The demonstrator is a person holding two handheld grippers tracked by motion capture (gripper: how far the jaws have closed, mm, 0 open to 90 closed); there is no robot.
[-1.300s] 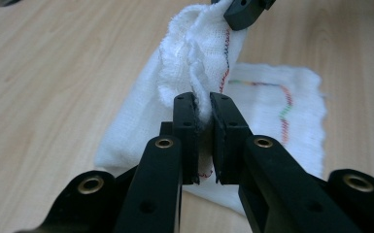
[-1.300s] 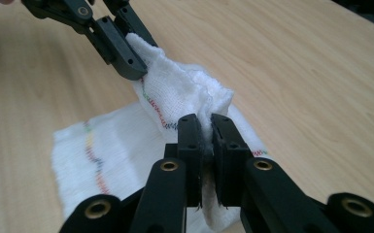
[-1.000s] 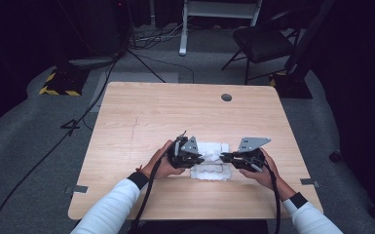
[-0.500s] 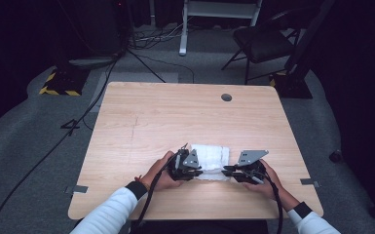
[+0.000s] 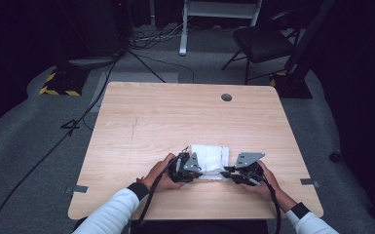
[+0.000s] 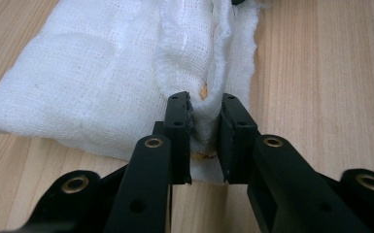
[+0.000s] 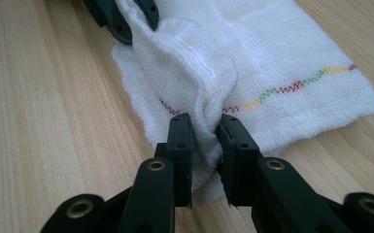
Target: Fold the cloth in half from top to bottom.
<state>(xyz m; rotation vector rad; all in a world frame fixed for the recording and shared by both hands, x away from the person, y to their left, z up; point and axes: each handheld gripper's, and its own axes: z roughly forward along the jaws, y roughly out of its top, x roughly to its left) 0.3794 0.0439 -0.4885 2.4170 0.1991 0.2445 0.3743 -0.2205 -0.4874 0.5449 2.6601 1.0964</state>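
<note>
Dark floor with cables and a chair [image 5: 265,41] lies beyond the pale wooden table [image 5: 175,117], which has a round hole [image 5: 226,97] near its far edge. No container stands on it. A folded white cloth [image 5: 209,158] lies near the person's edge, between the two hands.

At its left end, the left gripper [image 6: 205,127] has a raised fold of cloth between its narrow jaws, with the pads against the fabric on both sides. At the other end, the right gripper [image 7: 205,143] pinches a bunched fold in the same way; a line of coloured zigzag stitching [image 7: 277,94] runs across the cloth just beyond it. In the right gripper view the left gripper's black jaws [image 7: 126,17] show at the far end of the cloth. From above, the left gripper [image 5: 185,167] and right gripper [image 5: 241,171] sit low at the cloth's near corners.

Compared with a second ago, both hands have come down towards the person's edge of the table and the cloth has come with them. It lay bunched between the grippers then and now spreads flatter. Both pairs of jaws have just been opening a little, with cloth between them.
</note>
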